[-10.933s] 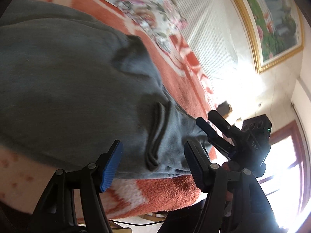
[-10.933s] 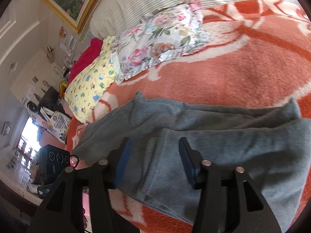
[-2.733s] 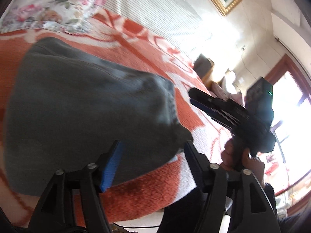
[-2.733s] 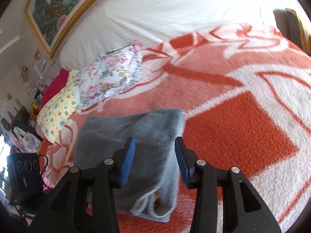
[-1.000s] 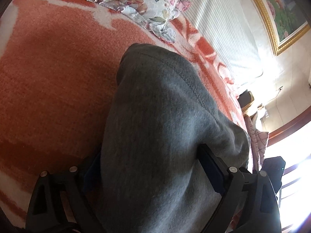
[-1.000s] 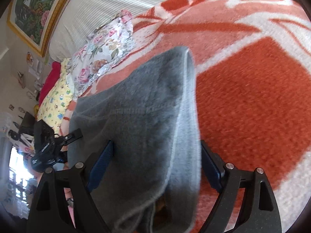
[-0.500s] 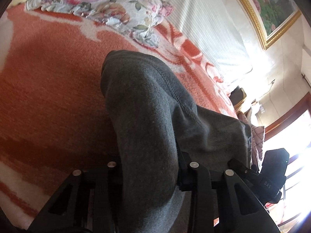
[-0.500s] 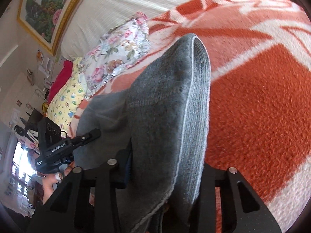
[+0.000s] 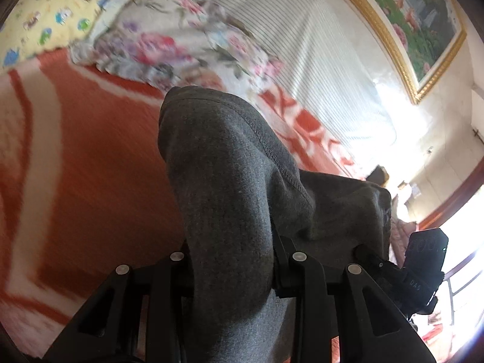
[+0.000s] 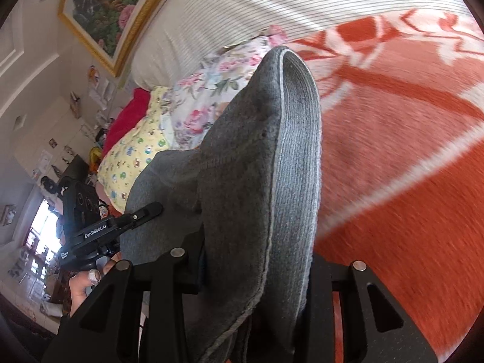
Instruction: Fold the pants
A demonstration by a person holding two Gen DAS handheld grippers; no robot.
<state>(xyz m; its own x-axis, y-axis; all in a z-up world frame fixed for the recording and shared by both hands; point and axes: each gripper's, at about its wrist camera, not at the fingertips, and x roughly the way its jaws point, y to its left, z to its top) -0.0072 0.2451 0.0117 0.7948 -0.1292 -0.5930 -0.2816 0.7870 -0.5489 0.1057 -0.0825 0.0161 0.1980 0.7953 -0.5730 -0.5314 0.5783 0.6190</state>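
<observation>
The folded grey pants [image 9: 230, 187] fill the middle of the left wrist view and bulge forward between my left gripper [image 9: 231, 260], which is shut on them. In the right wrist view the pants [image 10: 257, 166] stand up in a thick fold with a ribbed band along the edge, clamped in my right gripper [image 10: 257, 269], which is shut on them. Both hold the bundle lifted above the orange and white blanket [image 10: 408, 151]. The fingertips are hidden by cloth. The other gripper shows at the edge of each view: the right one [image 9: 423, 272] and the left one [image 10: 99, 227].
A floral pillow [image 9: 169, 45] and a yellow patterned pillow [image 9: 39, 15] lie at the head of the bed against a striped white headboard [image 10: 272, 6]. A framed flower picture [image 10: 112, 0] hangs above. A bright window is at the side.
Both grippers closed on the folded pants and raised them off the blanket; the view now tilts further up toward the pillows and headboard.
</observation>
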